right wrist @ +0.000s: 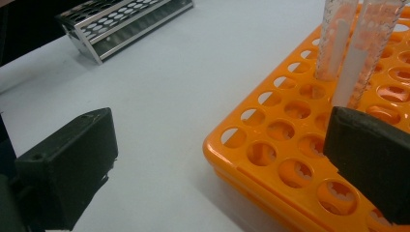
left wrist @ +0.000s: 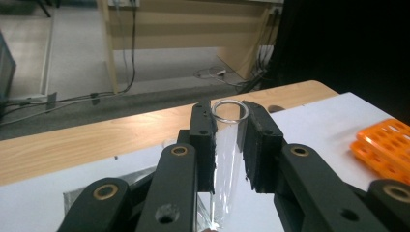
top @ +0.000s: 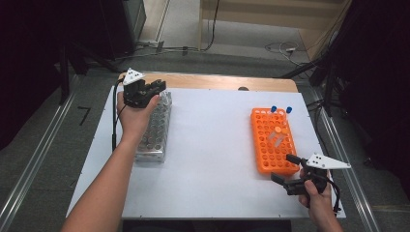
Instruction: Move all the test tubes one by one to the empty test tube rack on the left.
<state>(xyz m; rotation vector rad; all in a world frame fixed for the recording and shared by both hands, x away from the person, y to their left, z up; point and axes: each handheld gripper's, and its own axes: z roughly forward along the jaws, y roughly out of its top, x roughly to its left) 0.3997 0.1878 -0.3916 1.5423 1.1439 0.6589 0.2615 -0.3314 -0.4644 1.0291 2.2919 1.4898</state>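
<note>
While carrying: transfer step, glass going from metal rack toward orange rack.
High view: left gripper (top: pixel 153 88) hovering over far end of metal rack (top: pixel 155 133); right gripper (top: pixel 285 169) waiting at near corner of orange rack (top: pixel 272 140).
Left gripper view: jaws clamping clear glass tube (left wrist: pixel 226 159), rim up.
Right gripper view: jaws gaping wide, holding nothing, beside orange rack.
Next, likely: crossing to orange rack, lining up over a free hole.

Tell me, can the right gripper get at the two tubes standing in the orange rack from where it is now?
Probably yes. The right gripper is open at the near corner of the orange rack, and the two tubes stand upright a few holes beyond it, with empty holes between and nothing blocking the way.
</note>
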